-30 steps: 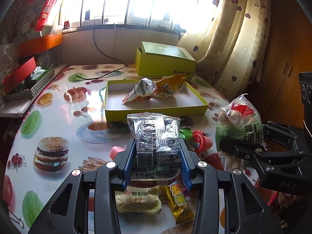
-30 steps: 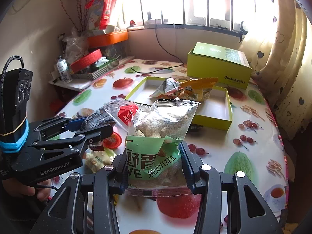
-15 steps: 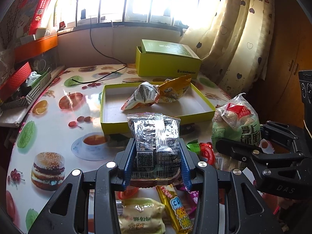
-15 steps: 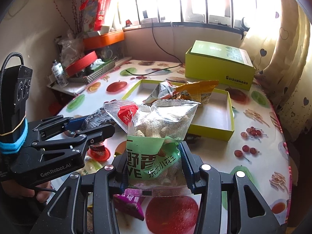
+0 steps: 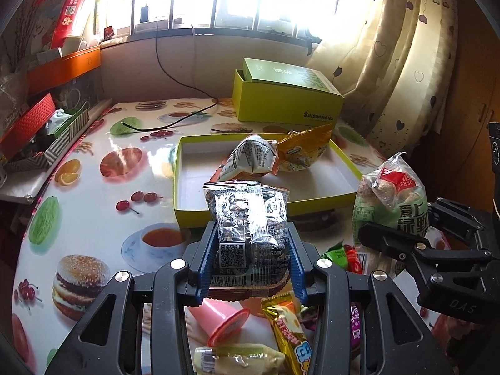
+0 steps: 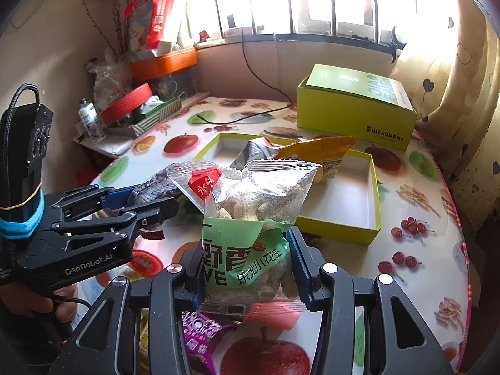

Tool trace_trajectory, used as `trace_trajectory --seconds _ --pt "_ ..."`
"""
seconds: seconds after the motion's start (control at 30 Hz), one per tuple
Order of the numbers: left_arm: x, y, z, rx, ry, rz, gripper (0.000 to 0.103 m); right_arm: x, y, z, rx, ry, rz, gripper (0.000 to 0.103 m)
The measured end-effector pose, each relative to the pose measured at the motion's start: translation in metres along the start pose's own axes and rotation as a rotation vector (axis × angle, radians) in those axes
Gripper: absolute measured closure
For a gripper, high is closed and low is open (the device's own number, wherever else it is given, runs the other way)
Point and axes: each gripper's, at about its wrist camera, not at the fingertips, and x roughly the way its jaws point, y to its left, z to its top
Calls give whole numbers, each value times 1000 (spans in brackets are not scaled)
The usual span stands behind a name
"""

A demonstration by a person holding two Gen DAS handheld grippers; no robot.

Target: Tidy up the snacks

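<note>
- A sunlit room with a barred window and a heart-print curtain; the worktop is covered in a glossy cloth printed with burgers, fruit and cups.
- The landmark is the open yellow-green tray in the middle of the worktop; behind it stands a closed yellow-green box.
- Done so far, by the look of it: two snacks lie inside the tray, a grey-white packet and an orange packet touching it on the far right.
- In hand: the left tool pinches a silver foil packet upright between its blue pads, just in front of the tray's near wall.
- The right tool pinches a clear bag of peanuts with a green label, held above the worktop just short of the tray's near corner.
- Both packets look headed for the tray, which has plenty of bare floor on its left and near sides.
- Left to do: loose snacks lie on the worktop on the near side of the tray, under the tools: a pink jelly cup, a yellow bar, a pale wrapped cake, a purple packet and small red and green pieces.
- I judge the task under halfway.
</note>
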Motion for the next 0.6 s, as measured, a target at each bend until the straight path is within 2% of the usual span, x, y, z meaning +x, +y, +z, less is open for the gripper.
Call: trace_trajectory --seconds 0.33,0.5,0.6 --pt "20 9 23 -11 20 -37 61 16 -27 21 17 -10 -43 58" --pt "32 10 37 -9 30 -41 61 24 -44 35 28 -22 -72 58" --pt "38 14 46 -6 18 -19 61 30 -56 41 45 -20 -83 58"
